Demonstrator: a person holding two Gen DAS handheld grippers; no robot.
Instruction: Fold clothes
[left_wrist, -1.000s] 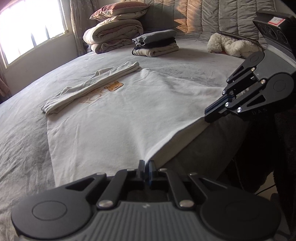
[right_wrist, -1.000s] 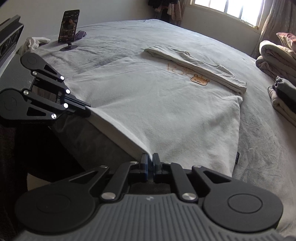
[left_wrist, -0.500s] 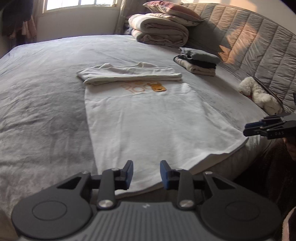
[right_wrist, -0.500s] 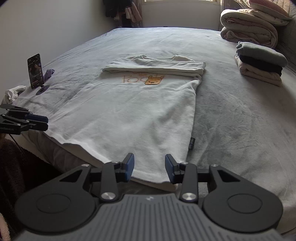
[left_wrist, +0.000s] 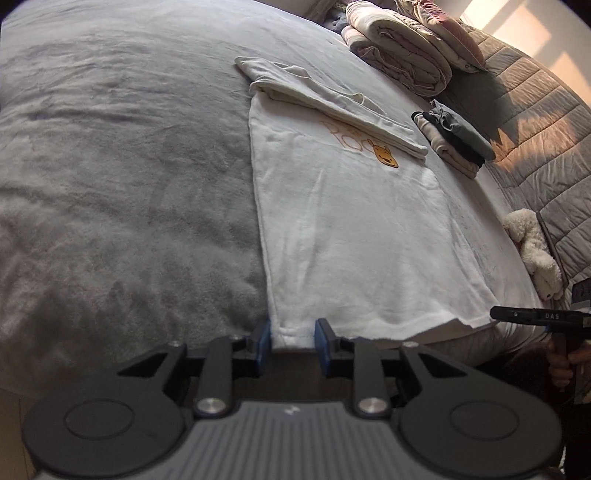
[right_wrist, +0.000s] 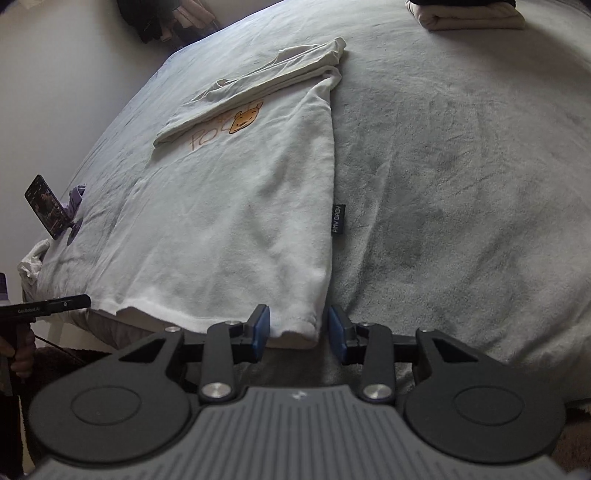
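Left tool (left_wrist: 291, 341): jaws closing, parted astride T-shirt (left_wrist: 351, 236) near-left hem corner, ready to pinch.
Right tool (right_wrist: 298, 328): same, near-right corner.
Bed (right_wrist: 461, 166): supports shirt flat.

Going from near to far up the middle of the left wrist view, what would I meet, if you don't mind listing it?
left gripper → hem corner of the white T-shirt → orange bear print → folded-over sleeves → stack of rolled quilts.

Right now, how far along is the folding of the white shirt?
Done: the white bear-print T-shirt has its sleeves folded across the top. In hand: the left gripper and right gripper straddle its hem corners, jaws closing, not pinching. Left: fold hem upward, add to folded-clothes stack.
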